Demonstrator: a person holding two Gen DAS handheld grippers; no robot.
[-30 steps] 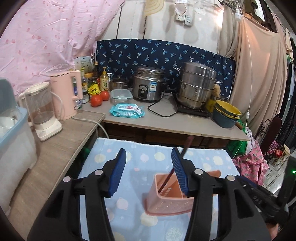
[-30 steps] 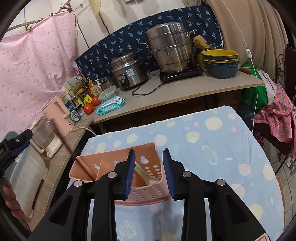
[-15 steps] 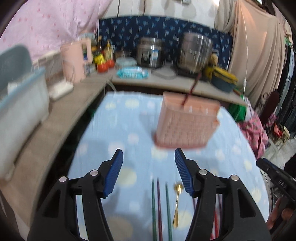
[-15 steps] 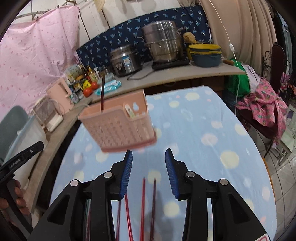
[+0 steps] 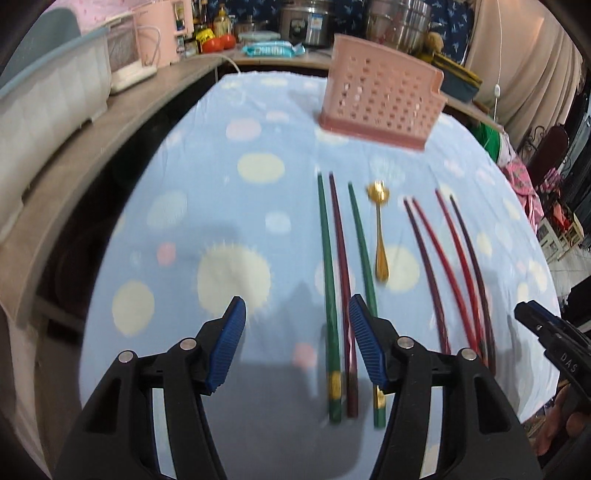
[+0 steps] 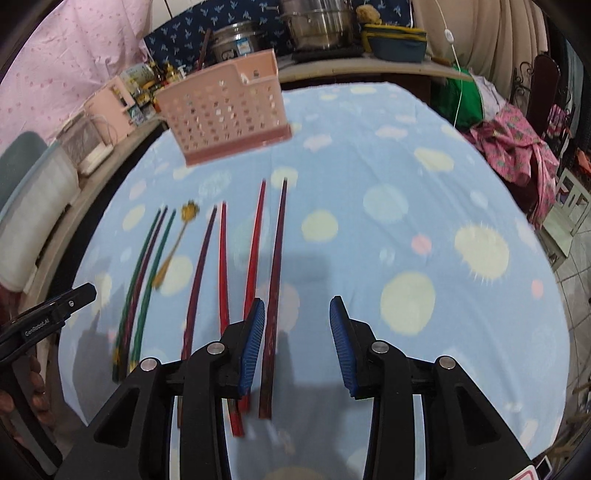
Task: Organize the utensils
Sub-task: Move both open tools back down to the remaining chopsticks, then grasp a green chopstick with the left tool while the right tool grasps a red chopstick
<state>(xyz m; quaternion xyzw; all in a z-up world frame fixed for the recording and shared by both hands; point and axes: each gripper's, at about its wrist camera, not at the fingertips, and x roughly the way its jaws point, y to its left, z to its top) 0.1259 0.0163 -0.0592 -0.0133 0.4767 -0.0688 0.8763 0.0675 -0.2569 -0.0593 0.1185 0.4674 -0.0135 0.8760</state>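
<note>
Chopsticks [image 5: 328, 280] lie in a row on the blue spotted cloth [image 5: 221, 206], running from mid-frame down toward the bottom in both wrist views. In the left wrist view, two green sticks with a dark red one between them sit at the centre; their lower ends pass between and just under the left gripper [image 5: 295, 343], whose blue-padded jaws have just been opening and clasp nothing. A small gold spoon [image 5: 380, 236] lies just right of these three. Further right are four more sticks [image 5: 454, 273], red and dark purple, in two loose pairs.

In the right wrist view, the right gripper [image 6: 297, 341] hangs over the rightmost dark stick [image 6: 275, 280], which runs up from between its pads close to the left pad. Its jaws have just been opening too, and grip nothing. The red sticks [image 6: 255, 254] pass just under or beside the left pad.

A pink perforated utensil basket [image 5: 380, 96] stands on the cloth in the upper centre, well beyond the sticks' far tips; the right wrist view shows a dark stick [image 6: 202, 51] standing in it. Nothing lies between the row and the basket. A counter [image 5: 66, 173] with a dish bin [image 5: 51, 96] and kettle [image 5: 155, 33] runs along the left edge, and pots stand at the top.
</note>
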